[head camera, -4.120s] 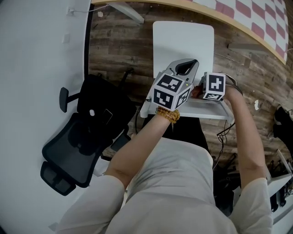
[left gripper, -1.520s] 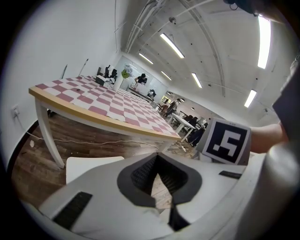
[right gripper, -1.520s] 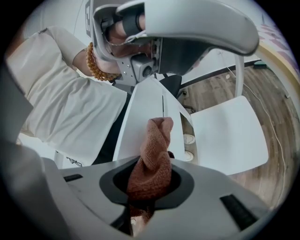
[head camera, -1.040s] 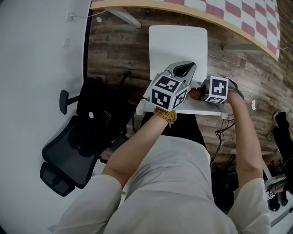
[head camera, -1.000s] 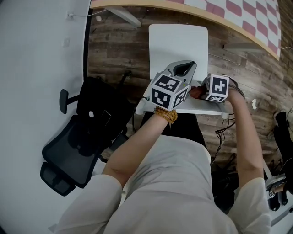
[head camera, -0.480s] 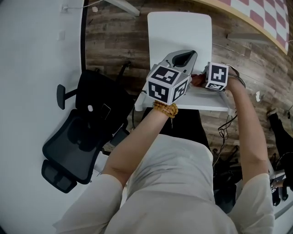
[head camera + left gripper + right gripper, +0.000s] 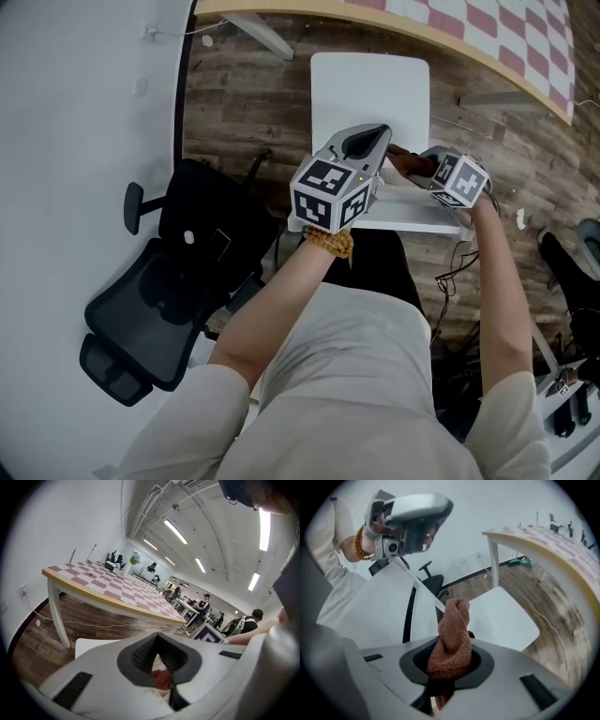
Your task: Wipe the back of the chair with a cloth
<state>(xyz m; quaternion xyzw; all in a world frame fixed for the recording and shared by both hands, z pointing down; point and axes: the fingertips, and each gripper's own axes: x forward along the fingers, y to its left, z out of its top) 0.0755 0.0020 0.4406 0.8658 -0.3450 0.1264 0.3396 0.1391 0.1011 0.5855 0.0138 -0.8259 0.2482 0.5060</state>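
Our right gripper has its jaws clamped on the rust-brown cloth. It's twisted into a rope running straight out along the jaws, free end aimed at our left gripper, whose jaws are pressed together. The cloth sits just above the white chair near its back, with wood floor below and a checkered table beyond.
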